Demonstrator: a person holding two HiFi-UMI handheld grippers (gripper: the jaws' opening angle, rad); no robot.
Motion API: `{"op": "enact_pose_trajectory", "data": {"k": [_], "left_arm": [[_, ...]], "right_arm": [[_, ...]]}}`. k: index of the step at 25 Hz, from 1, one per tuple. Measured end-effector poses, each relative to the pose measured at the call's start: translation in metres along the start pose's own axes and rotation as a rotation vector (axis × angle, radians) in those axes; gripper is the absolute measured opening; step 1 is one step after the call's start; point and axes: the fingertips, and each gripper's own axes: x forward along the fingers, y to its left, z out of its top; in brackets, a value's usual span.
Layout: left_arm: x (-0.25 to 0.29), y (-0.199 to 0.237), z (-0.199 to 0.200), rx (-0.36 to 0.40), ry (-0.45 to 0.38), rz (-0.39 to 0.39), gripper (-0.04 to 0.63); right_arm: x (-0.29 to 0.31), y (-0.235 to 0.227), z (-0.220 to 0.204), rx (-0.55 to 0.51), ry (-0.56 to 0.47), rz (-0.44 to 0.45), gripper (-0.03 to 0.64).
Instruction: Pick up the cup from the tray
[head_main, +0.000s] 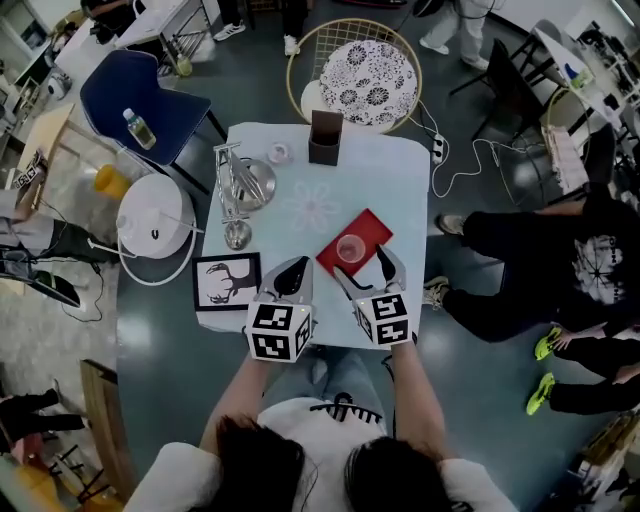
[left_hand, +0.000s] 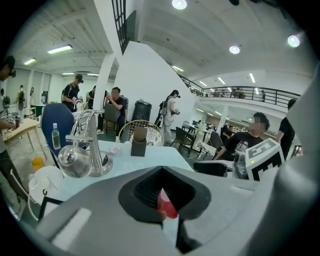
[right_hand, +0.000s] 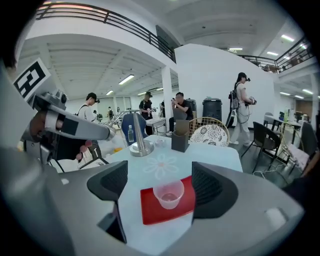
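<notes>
Cup lined up, not grabbed yet

Right gripper (right_hand: 162, 186) fingers (right_hand: 212, 186) are spread wide. The cup (right_hand: 169, 193) stands on the red tray (right_hand: 150, 212) at 12 o'clock, untouched. Left gripper (head_main: 290, 275) fingers are pinched together, empty.

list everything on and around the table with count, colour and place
table: 1, pale blue with a flower print, centre
tray: 1, red, near right part of the table
cup: 1, clear, upright on the tray
box: 1, dark brown, far edge of the table
metal stand: 1, silver, left side of the table
picture frame: 1, black with a deer picture, near left corner
chair: 1, blue, beyond the table's left
bottle: 1, clear, on the chair
round chair: 1, wicker with a patterned cushion, beyond the far edge
left gripper: 1, grey, jaws together, over the near edge
right gripper: 1, grey, jaws apart, short of the cup
</notes>
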Motion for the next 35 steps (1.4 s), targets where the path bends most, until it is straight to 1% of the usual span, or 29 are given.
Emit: {"op": "enact_pose_trajectory", "data": {"k": [5, 12, 19, 23, 27, 35], "left_arm": [[0.023, 0.002, -0.010, -0.003, 0.037, -0.002, 0.000], [0.053, 0.008, -0.031, 0.007, 0.084, 0.013, 0.000], [0.071, 0.018, -0.045, 0.003, 0.119, 0.027, 0.000], [0.079, 0.022, -0.056, -0.016, 0.143, 0.025, 0.000], [0.084, 0.026, -0.068, -0.024, 0.162, 0.034, 0.000], [0.086, 0.028, -0.065, -0.042, 0.149, 0.034, 0.000]], "right_arm": [[0.021, -0.006, -0.017, 0.021, 0.015, 0.011, 0.410], [0.048, -0.012, -0.038, -0.028, 0.047, 0.042, 0.420], [0.072, -0.018, -0.052, -0.037, 0.080, 0.056, 0.422], [0.080, -0.019, -0.063, -0.057, 0.119, 0.048, 0.395], [0.083, -0.021, -0.065, -0.058, 0.111, 0.024, 0.356], [0.079, -0.017, -0.063, -0.059, 0.117, 0.039, 0.347]]}}
